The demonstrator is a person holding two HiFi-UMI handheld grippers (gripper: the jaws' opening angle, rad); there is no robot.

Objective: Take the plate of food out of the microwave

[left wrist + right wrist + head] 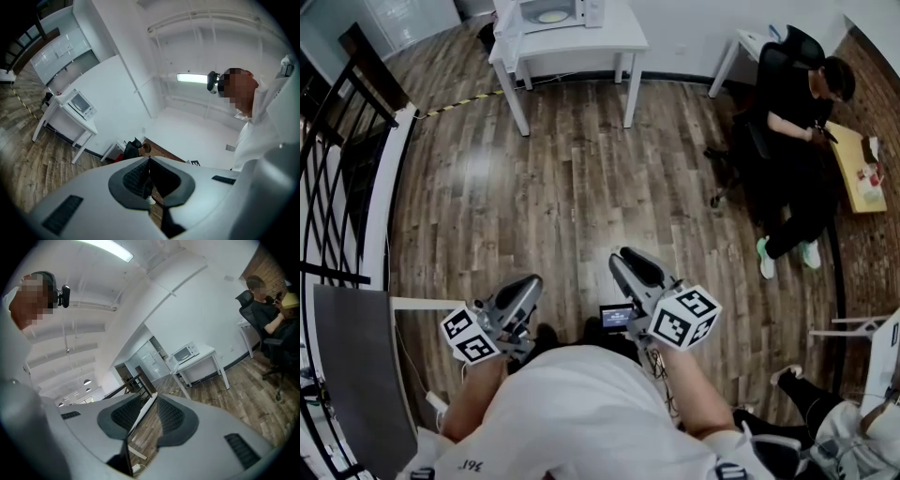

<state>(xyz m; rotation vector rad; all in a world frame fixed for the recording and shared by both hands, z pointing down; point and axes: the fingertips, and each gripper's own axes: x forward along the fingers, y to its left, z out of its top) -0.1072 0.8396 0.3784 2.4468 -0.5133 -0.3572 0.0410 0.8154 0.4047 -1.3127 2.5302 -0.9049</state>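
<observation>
The white microwave (553, 14) stands far off on a white table (619, 39) at the top of the head view, its door (508, 21) swung open. Inside it shows a pale plate (551, 16); the food on it is too small to make out. The microwave (78, 104) is also small and distant in the left gripper view, and the microwave (186, 352) likewise in the right gripper view. My left gripper (523, 289) (149, 160) is held close to my body, shut and empty. My right gripper (630, 262) (154, 397) is beside it, jaws slightly apart with nothing between them.
Wooden floor (572, 169) stretches between me and the table. A black railing (342, 178) runs along the left. A person sits in a black chair (769, 103) by a brown desk (853, 173) at the right. Someone's legs (811, 398) show at the lower right.
</observation>
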